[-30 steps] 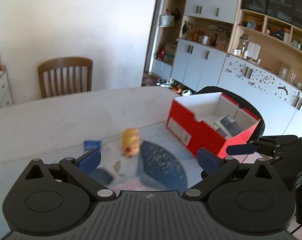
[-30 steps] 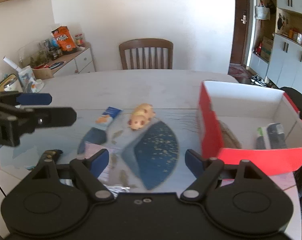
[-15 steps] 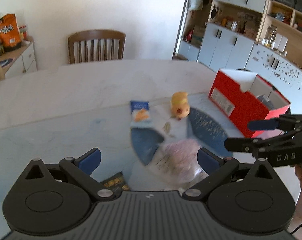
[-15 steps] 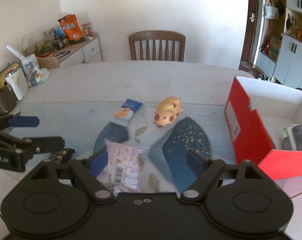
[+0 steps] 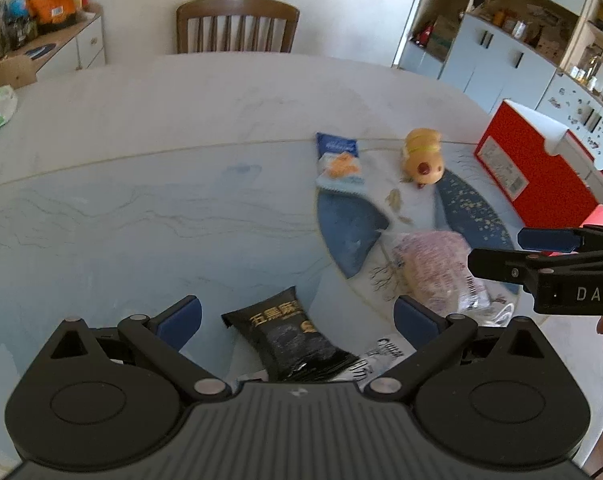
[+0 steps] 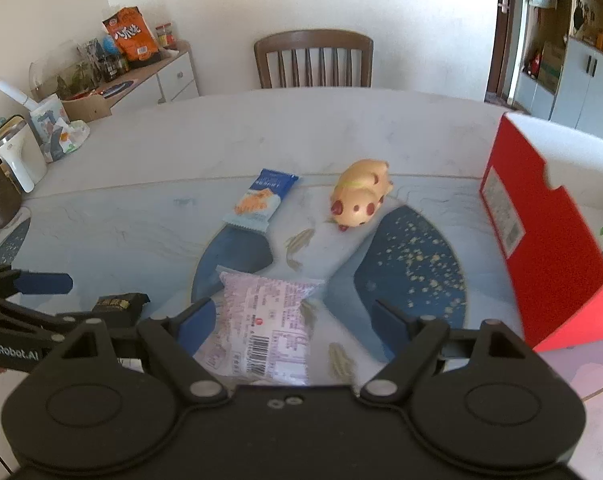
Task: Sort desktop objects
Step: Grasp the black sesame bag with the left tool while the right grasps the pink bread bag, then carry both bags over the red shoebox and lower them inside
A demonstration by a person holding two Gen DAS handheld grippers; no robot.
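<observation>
Round marble-patterned table (image 5: 149, 128), items listed left to right. Left gripper (image 5: 297, 316): two blue-padded fingers spread wide, empty, held low over the table's near edge. Black foil snack packet with gold lettering (image 5: 289, 340): flat at the near edge, lying in the gap between those fingers, long axis running roughly from the gripper away toward the table's middle with a slight slant; the left gripper is plainly the nearer, and a straight descent and squeeze across the packet's short width looks sufficient. Blue-and-white cracker sachet (image 6: 261, 204): flat toward the table's centre, untouched. Pink translucent snack bag with a barcode (image 6: 265, 328): flat near the near edge, to the right of the black packet, its long axis pointing away from the right gripper (image 6: 293, 322), whose fingers stand wide apart above and either side of it, holding nothing. Tan toy pig with dark red spots (image 6: 359, 198): on its side beyond the pink bag, just right of the sachet. Red cardboard box with white interior (image 6: 541, 216): open-topped, at the table's right edge, the likely receptacle; contents mostly hidden. Both grippers sit level and forward-pointing, side by side.
</observation>
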